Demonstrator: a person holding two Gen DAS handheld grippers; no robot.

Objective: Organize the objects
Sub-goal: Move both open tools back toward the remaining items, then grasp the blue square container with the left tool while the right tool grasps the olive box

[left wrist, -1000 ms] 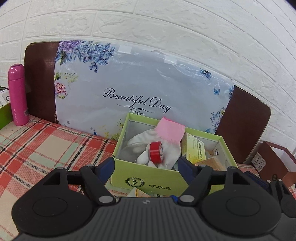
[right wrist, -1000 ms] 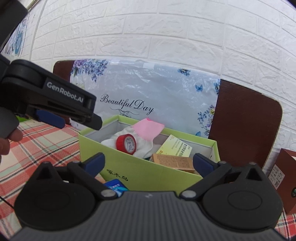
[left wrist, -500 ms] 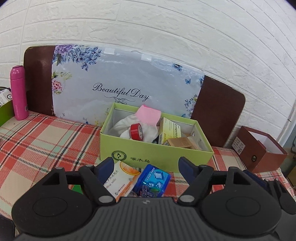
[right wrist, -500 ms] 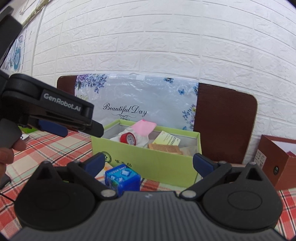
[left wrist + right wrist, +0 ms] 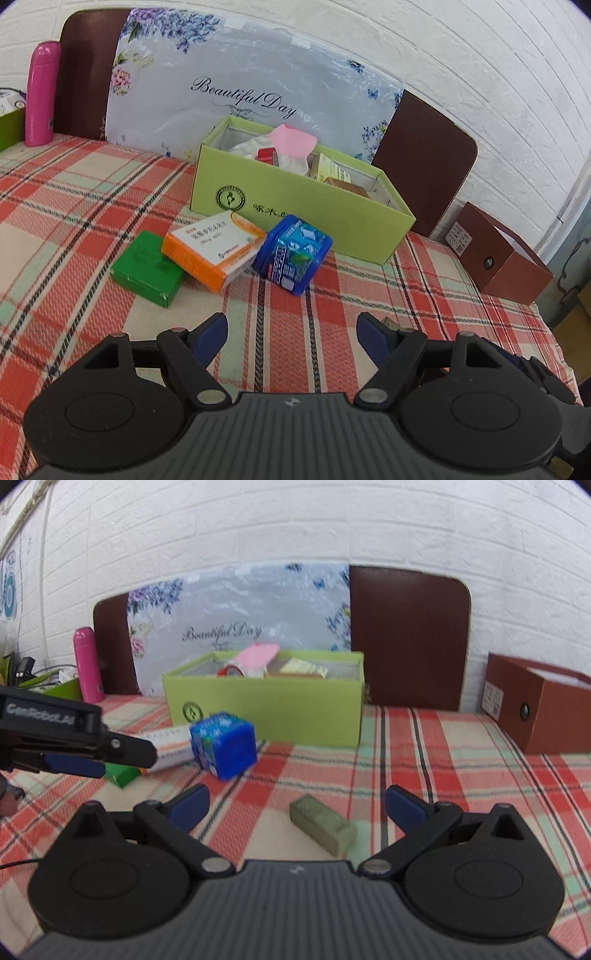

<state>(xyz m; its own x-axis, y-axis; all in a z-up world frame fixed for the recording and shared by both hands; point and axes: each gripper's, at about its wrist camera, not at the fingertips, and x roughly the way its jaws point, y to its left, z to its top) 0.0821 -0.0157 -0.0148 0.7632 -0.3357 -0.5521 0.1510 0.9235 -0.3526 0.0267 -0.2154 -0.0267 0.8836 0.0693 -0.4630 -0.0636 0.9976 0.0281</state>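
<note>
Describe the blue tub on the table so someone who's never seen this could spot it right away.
Find the light green box standing open on the plaid table. Three items lie in front of it; the blue tub is the rightmost, beside the orange-and-white box. It alone is blue and rounded, tipped on its side; the others are flat boxes.

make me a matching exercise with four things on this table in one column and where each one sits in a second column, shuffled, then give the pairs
Things:
1. red tape roll
2. pink bottle
3. blue tub
4. small olive block

Places:
A. on the cloth just ahead of the right gripper
B. inside the green box
C. standing upright at the far left by the wall
D. on the cloth in front of the green box, beside the orange and white box

Pairs: 1-B, 2-C, 3-D, 4-A
</note>
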